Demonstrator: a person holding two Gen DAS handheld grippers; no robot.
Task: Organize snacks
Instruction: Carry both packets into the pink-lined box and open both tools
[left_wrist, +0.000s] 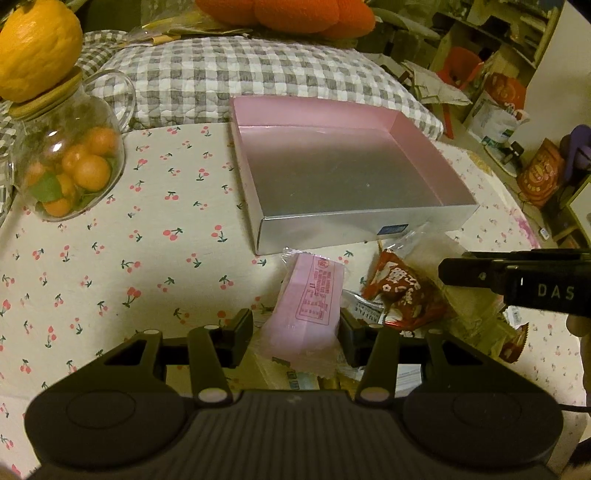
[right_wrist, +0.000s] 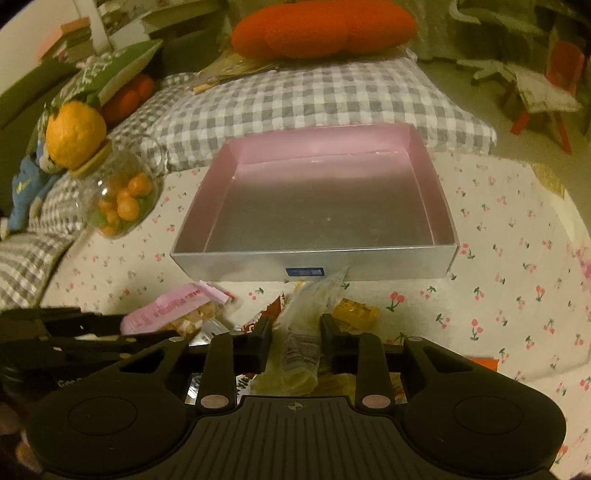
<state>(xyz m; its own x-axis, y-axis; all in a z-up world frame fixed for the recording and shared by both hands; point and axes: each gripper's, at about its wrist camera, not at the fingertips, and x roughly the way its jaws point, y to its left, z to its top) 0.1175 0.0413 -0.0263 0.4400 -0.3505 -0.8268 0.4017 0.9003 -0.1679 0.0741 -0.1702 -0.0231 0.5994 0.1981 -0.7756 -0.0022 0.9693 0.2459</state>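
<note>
While both tongs clamp wrappers, left (left_wrist: 295, 332) a pink packet (left_wrist: 306, 306), right (right_wrist: 293, 341) a clear one (right_wrist: 301, 343), their piles stay hidden.

White letters "DAS" stand on the black body of the right gripper (left_wrist: 458, 275) as the left wrist view shows it. The pink snack packet (left_wrist: 306, 306) bears a red-printed box of small text and a round red mark, too fine to read. The red packet (left_wrist: 402, 291) carries large white characters. A small blue label (right_wrist: 305, 272) sits on the silver box's front wall, unreadable.
</note>
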